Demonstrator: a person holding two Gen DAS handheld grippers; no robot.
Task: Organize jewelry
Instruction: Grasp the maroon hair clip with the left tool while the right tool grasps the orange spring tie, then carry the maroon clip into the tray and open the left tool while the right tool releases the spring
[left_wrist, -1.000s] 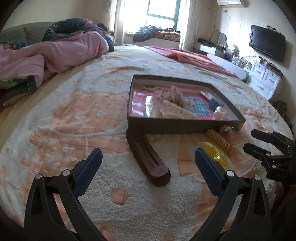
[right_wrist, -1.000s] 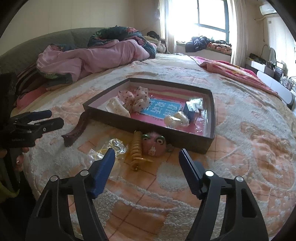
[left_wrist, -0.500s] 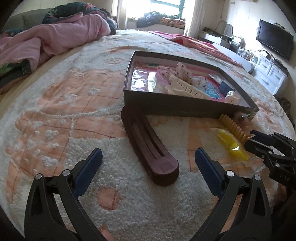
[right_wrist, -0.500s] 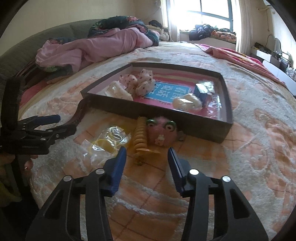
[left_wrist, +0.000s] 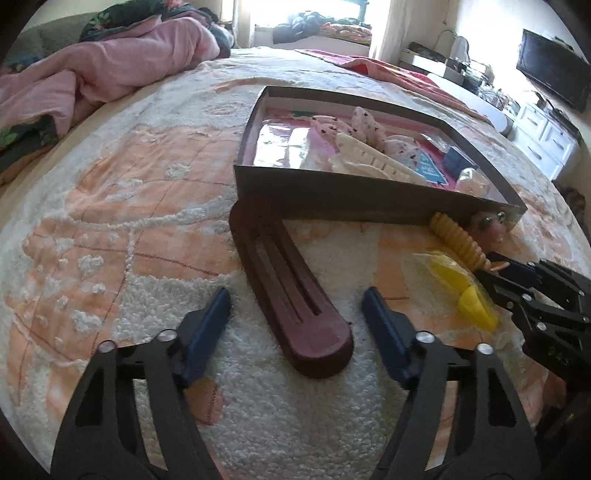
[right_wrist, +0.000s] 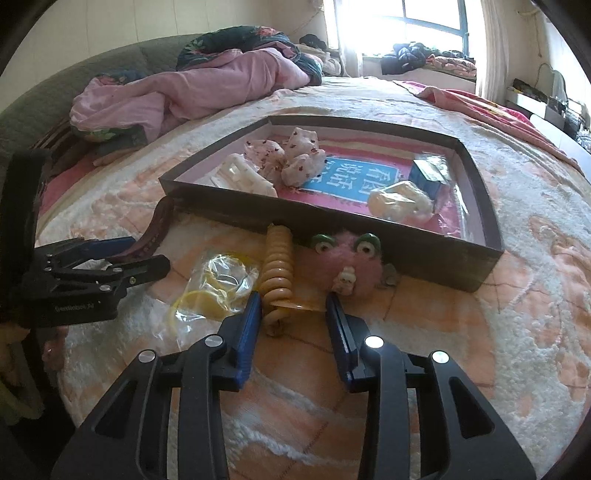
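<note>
Right gripper (right_wrist: 293, 308), jaws just narrowing, brackets the near end of a yellow spiral clip (right_wrist: 279, 264) without yet pinching it; left gripper (left_wrist: 295, 308), half closed and also just narrowing, straddles the tip of a maroon barrette (left_wrist: 291, 295), pads clear of it; a bagged yellow piece (right_wrist: 216, 280) and a pink fuzzy clip (right_wrist: 343, 258) lie against the tray (right_wrist: 476, 258) wall; inside sit a white comb, dotted bows and a few other items; by appearances four pieces remain outside.
</note>
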